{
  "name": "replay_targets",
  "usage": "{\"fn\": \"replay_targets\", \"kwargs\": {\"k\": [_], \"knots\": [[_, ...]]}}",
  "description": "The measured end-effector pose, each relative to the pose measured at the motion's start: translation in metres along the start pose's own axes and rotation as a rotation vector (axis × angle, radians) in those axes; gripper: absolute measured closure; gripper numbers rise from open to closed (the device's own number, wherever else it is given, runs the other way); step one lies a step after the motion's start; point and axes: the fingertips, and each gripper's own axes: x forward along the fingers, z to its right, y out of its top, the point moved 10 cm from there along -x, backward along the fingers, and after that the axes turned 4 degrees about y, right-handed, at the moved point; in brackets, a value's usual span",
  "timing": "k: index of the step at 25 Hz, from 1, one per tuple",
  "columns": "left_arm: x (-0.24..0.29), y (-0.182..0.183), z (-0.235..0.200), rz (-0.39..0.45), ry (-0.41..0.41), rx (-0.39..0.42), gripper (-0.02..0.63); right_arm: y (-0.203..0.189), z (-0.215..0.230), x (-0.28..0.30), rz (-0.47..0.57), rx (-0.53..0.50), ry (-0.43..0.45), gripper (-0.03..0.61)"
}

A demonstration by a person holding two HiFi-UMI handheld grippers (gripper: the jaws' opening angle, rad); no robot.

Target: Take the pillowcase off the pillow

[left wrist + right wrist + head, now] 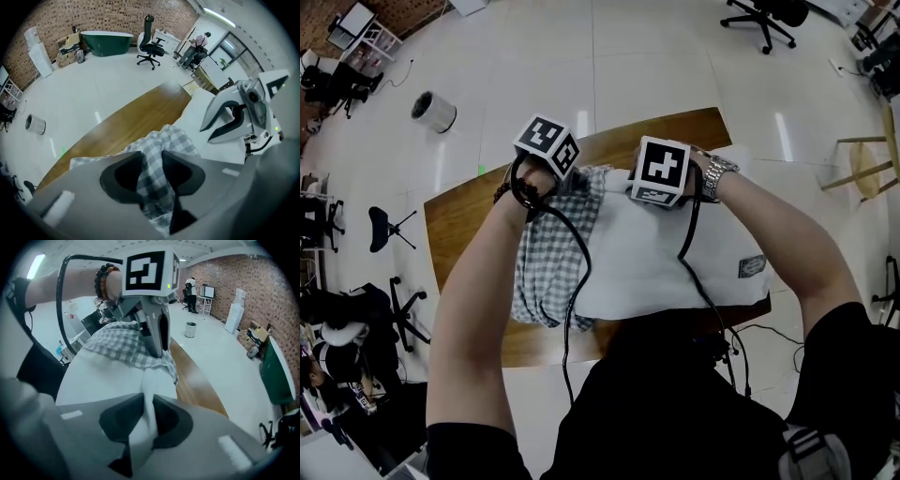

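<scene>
1. Grip, left: your left gripper point(152, 161) is clamped on a fold of the checked pillowcase point(166, 138). The cloth fills the gap between its jaws.
2. Grip, right: your right gripper point(148, 404) pinches a raised ridge of the white pillow point(108, 376). Its jaws are nearly together on that cloth.
3. Pillow position: it lies flat on the tabletop point(469, 211) with its long axis along the tabletop's length. Its right end reaches toward the right edge and its near side meets the near edge.
4. Pillowcase position: it is bunched over the pillow's left end, about mid-tabletop, and trails down toward the near edge. The rest of the pillow is already bare.
5. Gripper placing: both grippers sit on the pillow's far long side, toward the tabletop's far edge. They are just beside each other, the left on checked cloth and the right on bare pillow next to the case's mouth.
6. Governing relation: the remaining case lies to the left of your right gripper, so in my judgement the way off is leftward along the long axis. Your left gripper is the one on the case and should draw, while the right anchors.
7. Risk, as judged: with the grips this close, the pillow may slide along with the case unless the right hold stays firm.
</scene>
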Motion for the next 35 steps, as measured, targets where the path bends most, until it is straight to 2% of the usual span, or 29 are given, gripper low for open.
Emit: {"fn": "replay_targets", "kwargs": {"k": [1,3,4,7,13,17,25,30,35], "knots": [[-0.001,0.002,-0.003,-0.002,0.009,-0.014,0.491,0.0,-0.003,-0.003,-0.004,-0.017,-0.017,0.542],[-0.008,0.004,-0.01,0.005,0.048,-0.04,0.582,-0.002,-0.01,-0.011,-0.007,-0.057,-0.052,0.561],[-0.013,0.003,-0.016,0.007,0.075,-0.051,0.598,-0.002,-0.015,-0.015,-0.004,-0.074,-0.06,0.563],[-0.024,-0.006,-0.034,0.009,0.125,-0.093,0.601,-0.005,-0.036,-0.032,0.017,-0.109,-0.052,0.566],[-0.033,-0.026,-0.062,0.041,0.152,-0.18,0.601,-0.009,-0.055,-0.06,0.054,-0.179,-0.131,0.568],[-0.042,-0.034,-0.072,0.037,0.194,-0.204,0.603,-0.019,-0.053,-0.072,0.065,-0.167,-0.147,0.568],[-0.055,-0.081,-0.086,0.055,0.23,-0.293,0.603,-0.032,-0.064,-0.082,0.044,-0.151,-0.182,0.569],[-0.061,-0.103,-0.101,0.039,0.286,-0.3,0.603,-0.038,-0.059,-0.084,0.026,-0.114,-0.204,0.569],[-0.069,-0.108,-0.102,0.077,0.3,-0.262,0.601,-0.037,-0.053,-0.081,-0.002,-0.148,-0.268,0.552]]}}
